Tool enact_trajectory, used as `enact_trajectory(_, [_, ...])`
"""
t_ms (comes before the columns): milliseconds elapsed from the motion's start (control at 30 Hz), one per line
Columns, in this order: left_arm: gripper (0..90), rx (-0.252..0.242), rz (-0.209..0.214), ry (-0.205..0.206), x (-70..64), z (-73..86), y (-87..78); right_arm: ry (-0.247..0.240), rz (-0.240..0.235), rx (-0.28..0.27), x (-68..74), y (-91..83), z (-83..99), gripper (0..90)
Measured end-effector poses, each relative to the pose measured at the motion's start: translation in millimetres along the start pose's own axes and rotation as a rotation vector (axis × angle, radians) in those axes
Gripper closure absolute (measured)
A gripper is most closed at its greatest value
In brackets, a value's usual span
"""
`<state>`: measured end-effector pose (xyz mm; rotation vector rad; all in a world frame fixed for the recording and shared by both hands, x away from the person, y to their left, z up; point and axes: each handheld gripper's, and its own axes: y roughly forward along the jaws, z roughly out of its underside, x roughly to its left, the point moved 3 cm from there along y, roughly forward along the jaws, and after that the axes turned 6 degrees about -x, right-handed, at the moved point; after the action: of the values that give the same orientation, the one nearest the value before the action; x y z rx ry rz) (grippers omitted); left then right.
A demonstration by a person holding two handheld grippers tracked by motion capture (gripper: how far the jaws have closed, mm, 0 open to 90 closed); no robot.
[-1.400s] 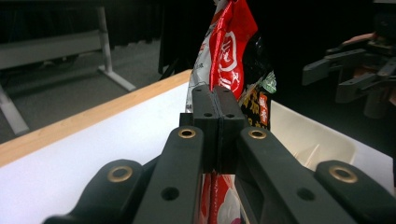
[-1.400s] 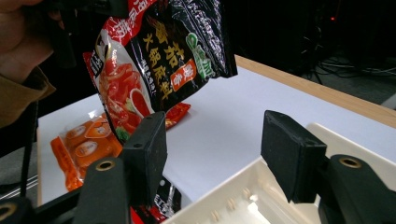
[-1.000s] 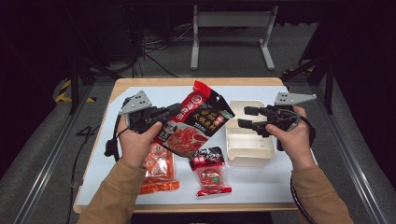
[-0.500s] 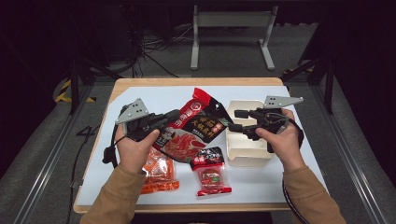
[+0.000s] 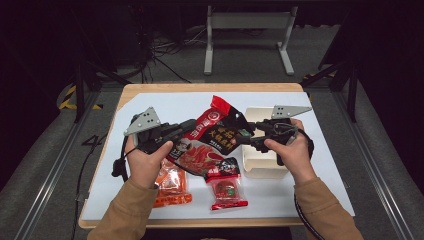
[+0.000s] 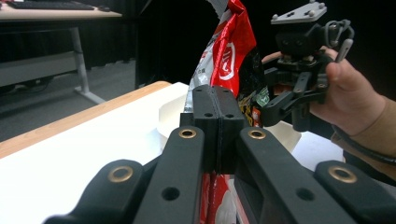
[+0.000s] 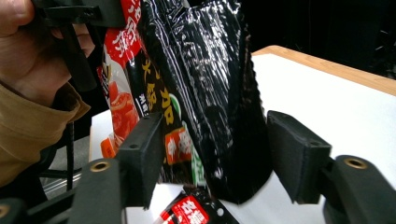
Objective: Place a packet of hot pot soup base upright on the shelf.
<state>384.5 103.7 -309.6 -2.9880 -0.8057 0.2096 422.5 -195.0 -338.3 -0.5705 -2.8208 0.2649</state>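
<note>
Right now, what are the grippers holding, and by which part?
The left gripper pinches the big red-and-black pouch at its edge; the right gripper stands open around it.

Bare white mat (image 5: 150, 102) far-left; white tray (image 5: 260, 162) and small red packet (image 5: 226, 187) crowding the middle.

Lab or recording studio, not a home. Black curtains all round the dark upper frame, grey carpet floor, loose cables (image 5: 165, 47) at upper centre-left, a grey metal stand (image 5: 248, 37) at top centre. Wooden table (image 5: 200, 87) under a white sheet (image 5: 150, 102), metal rails (image 5: 45, 175) at lower left.
</note>
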Motion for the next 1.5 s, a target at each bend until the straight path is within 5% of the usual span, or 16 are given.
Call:
enact_trajectory(467, [90.0, -0.018, 0.023, -0.023, -1.2, 1.1, 4.7, 0.023, -0.042, -0.027, 4.7, -0.4, -3.9, 70.3])
enact_trajectory(867, [89.5, 0.049, 0.026, -0.050, 3.2, 9.5, 11.9, -0.011, 0.011, -0.045, 6.8, -11.7, -13.9, 75.7])
enact_trajectory(1300, [87.7, 0.030, 0.045, -0.070, 5.6, 5.9, 4.6, -0.036, 0.043, -0.041, 12.9, -13.2, -33.3, 79.4])
enact_trajectory(1500, [77.6, 0.032, -0.005, -0.050, 10.5, 2.4, -6.4, -0.070, 0.061, -0.016, 14.4, -14.5, -48.7, 79.4])
